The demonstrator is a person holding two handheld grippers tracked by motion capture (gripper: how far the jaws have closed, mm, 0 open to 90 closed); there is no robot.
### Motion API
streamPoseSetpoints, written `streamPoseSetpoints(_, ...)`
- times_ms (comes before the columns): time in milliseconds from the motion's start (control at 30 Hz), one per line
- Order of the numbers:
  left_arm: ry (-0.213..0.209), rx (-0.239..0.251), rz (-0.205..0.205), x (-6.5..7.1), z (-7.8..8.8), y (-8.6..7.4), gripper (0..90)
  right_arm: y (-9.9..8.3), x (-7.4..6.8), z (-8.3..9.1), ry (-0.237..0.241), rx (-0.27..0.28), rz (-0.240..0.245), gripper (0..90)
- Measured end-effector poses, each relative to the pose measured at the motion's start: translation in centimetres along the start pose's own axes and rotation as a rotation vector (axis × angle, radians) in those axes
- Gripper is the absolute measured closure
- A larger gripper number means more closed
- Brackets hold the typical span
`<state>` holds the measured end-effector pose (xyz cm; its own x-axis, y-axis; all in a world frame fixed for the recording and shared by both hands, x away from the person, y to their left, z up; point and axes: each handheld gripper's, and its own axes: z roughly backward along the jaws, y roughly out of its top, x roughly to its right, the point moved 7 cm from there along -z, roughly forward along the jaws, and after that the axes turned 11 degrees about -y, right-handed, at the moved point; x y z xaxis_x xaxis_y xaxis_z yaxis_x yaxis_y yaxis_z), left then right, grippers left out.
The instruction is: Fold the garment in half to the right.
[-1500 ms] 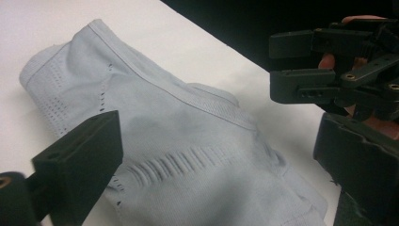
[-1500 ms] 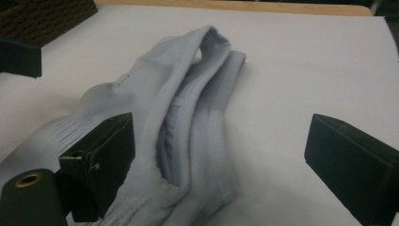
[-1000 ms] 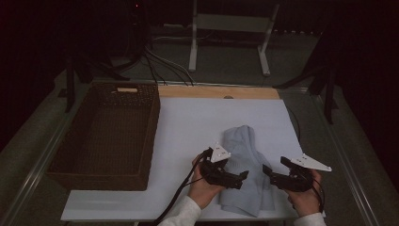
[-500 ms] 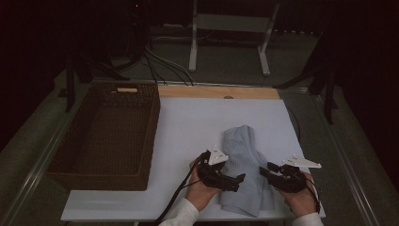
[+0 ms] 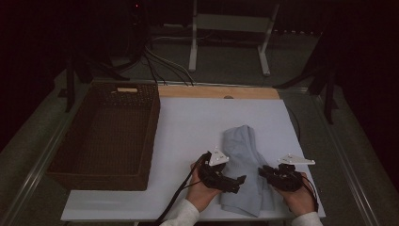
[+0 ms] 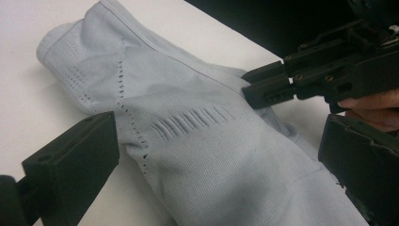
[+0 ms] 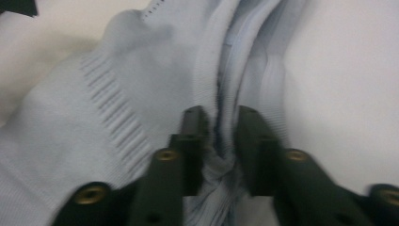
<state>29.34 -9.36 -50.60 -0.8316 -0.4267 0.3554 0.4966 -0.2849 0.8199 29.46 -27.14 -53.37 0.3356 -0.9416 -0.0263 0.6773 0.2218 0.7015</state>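
A light blue-grey knit garment [image 5: 242, 146] lies crumpled on the white table [image 5: 197, 122], near the front edge. My left gripper [image 5: 236, 181] rests at its left side, open. In the left gripper view the jaws stand wide apart with the garment [image 6: 197, 141] lying between them, untouched. My right gripper [image 5: 264, 172] is at the garment's right edge. Its jaws have just been closing, and in the right gripper view its fingertips [image 7: 195, 127] pinch a bunched fold of the garment [image 7: 117, 94]. The right gripper [image 6: 254, 92] also appears at the far side in the left gripper view.
A dark wicker basket [image 5: 106, 136] stands on the left of the table, with nothing visible inside. A wooden strip [image 5: 216, 92] runs along the back edge. Stand legs and cables sit on the dark floor beyond.
My right gripper has moved slightly left onto the garment's edge and its jaws have closed on a fold. The left gripper has kept still.
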Motion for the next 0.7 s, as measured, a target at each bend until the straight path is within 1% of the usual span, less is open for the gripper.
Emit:
streamPoseSetpoints(33,-0.001,-0.002,0.0,0.04,-0.11,-0.05,0.1,0.16,-0.13,0.25,-0.006,0.013,0.012,78.2)
streamPoseSetpoints(67,-0.001,-0.002,0.0,0.04,-0.11,-0.05,0.1,0.16,-0.13,0.25,-0.006,0.013,0.012,78.2)
streamPoseSetpoints(100,-0.004,-0.004,0.003,0.1,-0.2,-0.12,0.1,0.33,-0.24,0.5,-0.015,0.028,0.022,80.2)
streamPoseSetpoints(233,-0.013,-0.011,0.002,0.21,-0.29,-0.25,0.1,0.56,-0.2,0.98,-0.028,0.046,0.03,82.7)
streamPoseSetpoints(333,-0.022,-0.011,0.004,0.3,-0.34,-0.27,0.1,0.61,-0.15,1.18,-0.03,0.051,0.039,82.3)
streamPoseSetpoints(367,-0.026,-0.012,0.003,0.38,-0.39,-0.29,0.1,0.51,-0.15,1.24,-0.024,0.047,0.045,77.2)
streamPoseSetpoints(400,-0.026,-0.012,0.003,0.38,-0.39,-0.29,0.1,0.51,-0.15,1.24,-0.024,0.047,0.045,77.2)
streamPoseSetpoints(433,-0.026,-0.014,0.004,0.38,-0.43,-0.3,0.1,0.29,-0.08,1.04,-0.025,0.033,0.044,73.0)
streamPoseSetpoints(467,-0.026,-0.014,0.004,0.38,-0.43,-0.3,0.1,0.29,-0.08,1.04,-0.025,0.033,0.044,73.0)
streamPoseSetpoints(533,-0.027,-0.012,0.004,0.39,-0.44,-0.29,0.1,0.13,0.03,0.8,-0.036,0.028,0.044,65.2)
streamPoseSetpoints(567,-0.026,-0.011,0.004,0.36,-0.43,-0.26,0.1,0.14,0.05,0.79,-0.047,0.032,0.045,63.9)
streamPoseSetpoints(600,-0.026,-0.011,0.004,0.36,-0.43,-0.26,0.1,0.14,0.05,0.79,-0.047,0.032,0.045,63.9)
streamPoseSetpoints(633,-0.027,-0.009,0.006,0.32,-0.43,-0.23,0.1,0.25,-0.04,0.92,-0.051,0.049,0.05,62.4)
streamPoseSetpoints(700,-0.028,-0.007,0.008,0.34,-0.45,-0.21,0.1,0.3,-0.08,1.0,-0.053,0.055,0.054,62.4)
